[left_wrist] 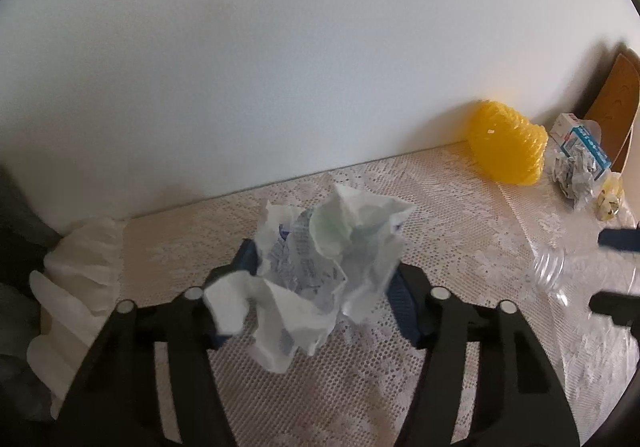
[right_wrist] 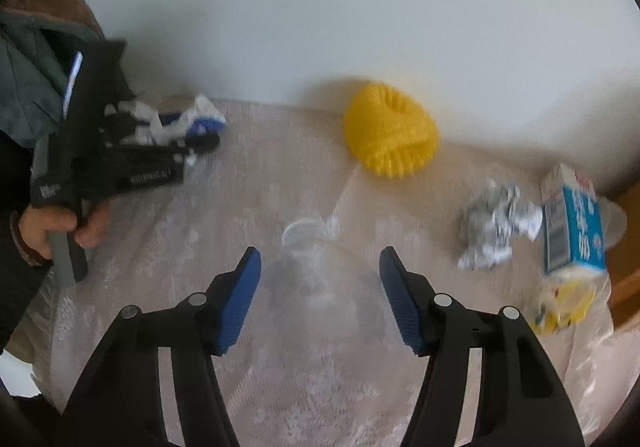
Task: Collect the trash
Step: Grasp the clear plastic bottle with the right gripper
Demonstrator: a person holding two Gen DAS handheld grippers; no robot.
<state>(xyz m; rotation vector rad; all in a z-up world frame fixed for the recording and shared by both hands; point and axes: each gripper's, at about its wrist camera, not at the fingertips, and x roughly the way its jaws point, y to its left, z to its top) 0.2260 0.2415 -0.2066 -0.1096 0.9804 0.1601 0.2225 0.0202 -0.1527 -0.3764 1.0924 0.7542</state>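
Observation:
My left gripper [left_wrist: 324, 267] is shut on a crumpled white wrapper with blue print [left_wrist: 320, 247], held just above the lace tablecloth [left_wrist: 460, 231]. From the right wrist view, that left gripper [right_wrist: 208, 131] and its wrapper [right_wrist: 204, 107] are at far left, with a hand on the handle. A clear plastic bottle [right_wrist: 316, 279] lies on the cloth, neck pointing away, between the blue pads [right_wrist: 244, 287] of my right gripper [right_wrist: 320, 279]. The blurred bottle does not look pressed. The left wrist view catches the bottle [left_wrist: 560, 271] and the right gripper [left_wrist: 616, 271] at its right edge.
A yellow mesh ball [right_wrist: 390, 135] sits by the white wall. To the right lie crumpled newspaper [right_wrist: 496, 231], a blue-and-white carton [right_wrist: 572, 219] and a yellow wrapper [right_wrist: 564, 303]. A white plastic bag [left_wrist: 80, 267] hangs at the table's left end.

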